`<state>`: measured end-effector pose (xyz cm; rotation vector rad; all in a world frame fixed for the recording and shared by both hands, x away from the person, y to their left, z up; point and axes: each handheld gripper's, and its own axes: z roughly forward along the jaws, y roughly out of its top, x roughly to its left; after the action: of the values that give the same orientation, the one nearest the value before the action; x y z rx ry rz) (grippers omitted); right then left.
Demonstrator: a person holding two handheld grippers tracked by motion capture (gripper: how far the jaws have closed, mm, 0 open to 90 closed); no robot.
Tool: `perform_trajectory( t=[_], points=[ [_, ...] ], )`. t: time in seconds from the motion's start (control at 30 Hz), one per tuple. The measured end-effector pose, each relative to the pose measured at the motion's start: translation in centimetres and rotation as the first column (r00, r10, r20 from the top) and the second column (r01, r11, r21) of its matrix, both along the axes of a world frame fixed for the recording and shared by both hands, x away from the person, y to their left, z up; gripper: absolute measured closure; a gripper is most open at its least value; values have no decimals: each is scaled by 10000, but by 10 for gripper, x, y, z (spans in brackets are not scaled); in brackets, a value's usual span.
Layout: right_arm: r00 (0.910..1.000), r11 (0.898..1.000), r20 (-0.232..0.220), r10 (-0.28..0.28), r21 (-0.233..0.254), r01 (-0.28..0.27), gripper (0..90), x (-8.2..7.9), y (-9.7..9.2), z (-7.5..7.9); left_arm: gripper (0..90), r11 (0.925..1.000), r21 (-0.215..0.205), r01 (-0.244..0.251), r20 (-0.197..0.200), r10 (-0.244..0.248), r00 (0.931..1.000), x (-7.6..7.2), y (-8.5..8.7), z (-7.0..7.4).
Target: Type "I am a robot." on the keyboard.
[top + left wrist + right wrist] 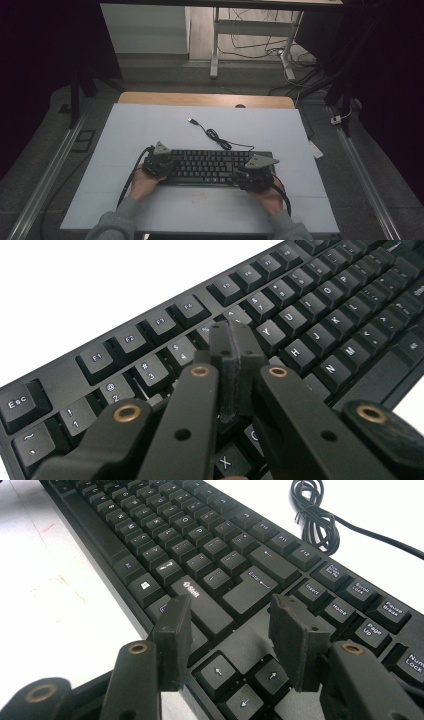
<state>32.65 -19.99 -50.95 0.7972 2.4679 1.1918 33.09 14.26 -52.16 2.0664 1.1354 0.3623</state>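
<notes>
A black keyboard [210, 167] lies across the near middle of the white table top [150, 130]. My left gripper [162, 162] is over its left end. In the left gripper view its jaws [232, 332] are shut flat against each other with nothing between them, tips down over the number and upper letter rows of the keyboard [310, 305]. Whether they touch a key I cannot tell. My right gripper [252, 175] is at the right end. It stands open [230, 615] above the arrow keys and right Shift of the keyboard [200, 535].
The keyboard's black cable [215, 135] coils behind it and ends in a loose USB plug [192, 120]; the coil [315, 520] also lies beyond the function keys. A wooden table edge [205, 99] runs along the far side, with desk legs and floor cables beyond.
</notes>
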Motion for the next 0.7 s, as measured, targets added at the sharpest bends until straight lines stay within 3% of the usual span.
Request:
perform_trajectory(
  t=[0.4,0.57,0.7],
  points=[
    [10000,10000,4,-48,1,48,517,-1,-1,0,884,9995,309,-95,-99,98,9999,2,-3,-4],
    [9999,10000,69,-84,5,84,517,-2,-1,1,884,9998,-203,-62,201,66,9998,-2,1,7],
    [10000,10000,58,-69,37,69,517,-1,-1,0,879,9995,-301,-17,330,27,9995,-6,3,12]
  ],
)
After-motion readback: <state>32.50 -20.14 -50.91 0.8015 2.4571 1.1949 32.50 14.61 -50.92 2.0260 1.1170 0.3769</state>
